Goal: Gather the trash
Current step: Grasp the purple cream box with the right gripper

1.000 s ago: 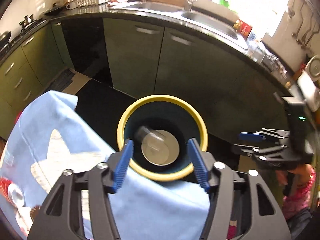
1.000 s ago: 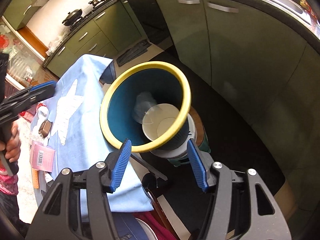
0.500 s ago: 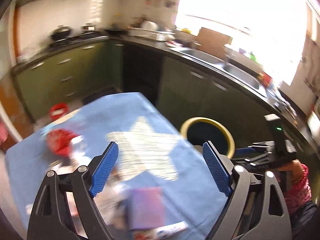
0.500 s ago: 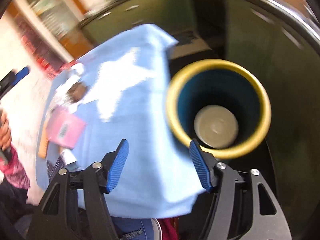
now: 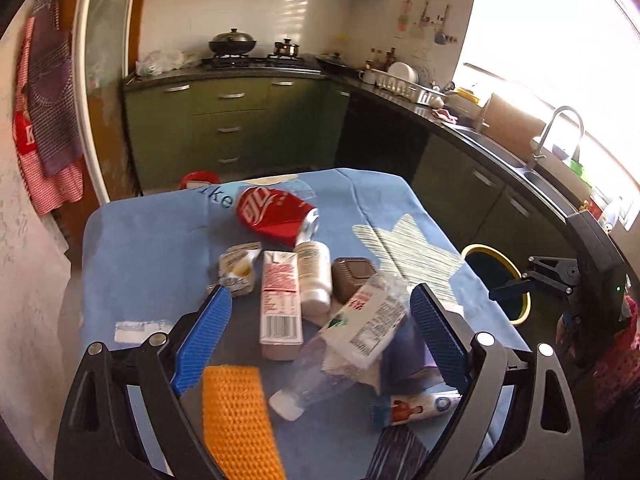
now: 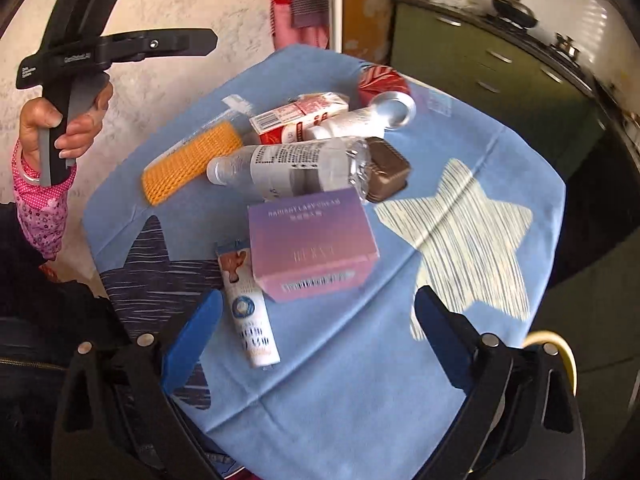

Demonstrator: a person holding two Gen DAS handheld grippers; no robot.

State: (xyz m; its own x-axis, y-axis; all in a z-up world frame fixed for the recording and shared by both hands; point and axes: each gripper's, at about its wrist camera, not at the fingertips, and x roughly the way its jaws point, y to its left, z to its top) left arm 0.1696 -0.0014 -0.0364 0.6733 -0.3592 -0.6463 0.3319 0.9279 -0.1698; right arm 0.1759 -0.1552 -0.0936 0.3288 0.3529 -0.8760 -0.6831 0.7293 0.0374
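Trash lies heaped on the blue star tablecloth [image 5: 152, 248]: a crushed red can [image 5: 276, 212], a milk carton [image 5: 280, 292], a white bottle [image 5: 314, 272], a clear plastic bottle [image 6: 296, 168], a brown box [image 5: 354, 278], a pink box [image 6: 308, 240], a tube [image 6: 250, 320] and an orange mesh pad [image 6: 192, 160]. My left gripper [image 5: 320, 300] hovers over the carton and clear bottle, its jaws opening and holding nothing. My right gripper [image 6: 318, 300] hangs above the pink box and tube, jaws opening, also holding nothing.
The yellow-rimmed bin [image 5: 496, 256] stands off the table's right edge, beside the green cabinets [image 5: 240, 120]. A person's hand [image 6: 60, 120] in a pink sleeve holds the left gripper's handle. A counter with a sink [image 5: 520, 160] runs along the right.
Both grippers swung away from above the bin to over the table's trash pile. Both sets of jaws spread wider.
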